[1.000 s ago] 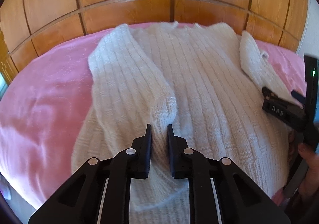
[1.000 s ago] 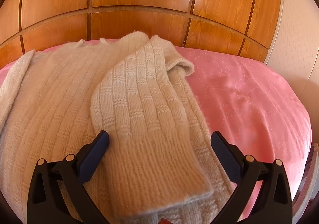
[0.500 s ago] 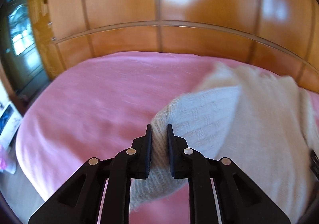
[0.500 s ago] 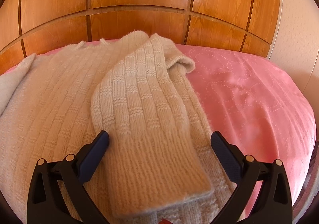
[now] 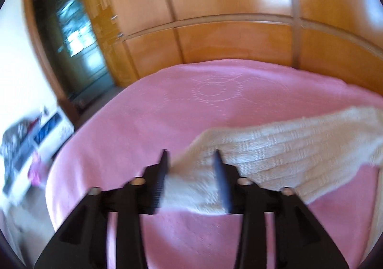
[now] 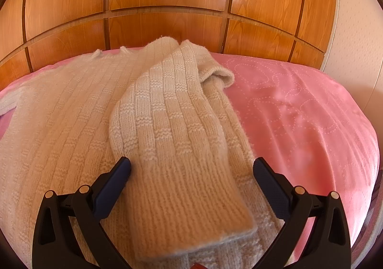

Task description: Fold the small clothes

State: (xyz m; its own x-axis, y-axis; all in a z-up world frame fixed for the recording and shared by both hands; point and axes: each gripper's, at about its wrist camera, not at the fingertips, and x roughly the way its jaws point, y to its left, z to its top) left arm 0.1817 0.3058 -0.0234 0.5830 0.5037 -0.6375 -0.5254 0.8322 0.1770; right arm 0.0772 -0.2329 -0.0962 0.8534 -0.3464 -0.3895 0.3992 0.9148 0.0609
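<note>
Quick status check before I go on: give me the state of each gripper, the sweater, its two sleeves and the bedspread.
left gripper: open, sleeve cuff between its fingers
right gripper: open wide, hovering over the folded sleeve
sweater: lying flat
right sleeve: folded over the body
left sleeve: stretched out sideways on the bedspread
bedspread: pink, smooth

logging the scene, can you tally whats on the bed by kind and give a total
Cream knit sweater: 1
Pink bedspread under it: 1
Handheld tools over the bed: 2, the left tool and the right tool
Total: 4
</note>
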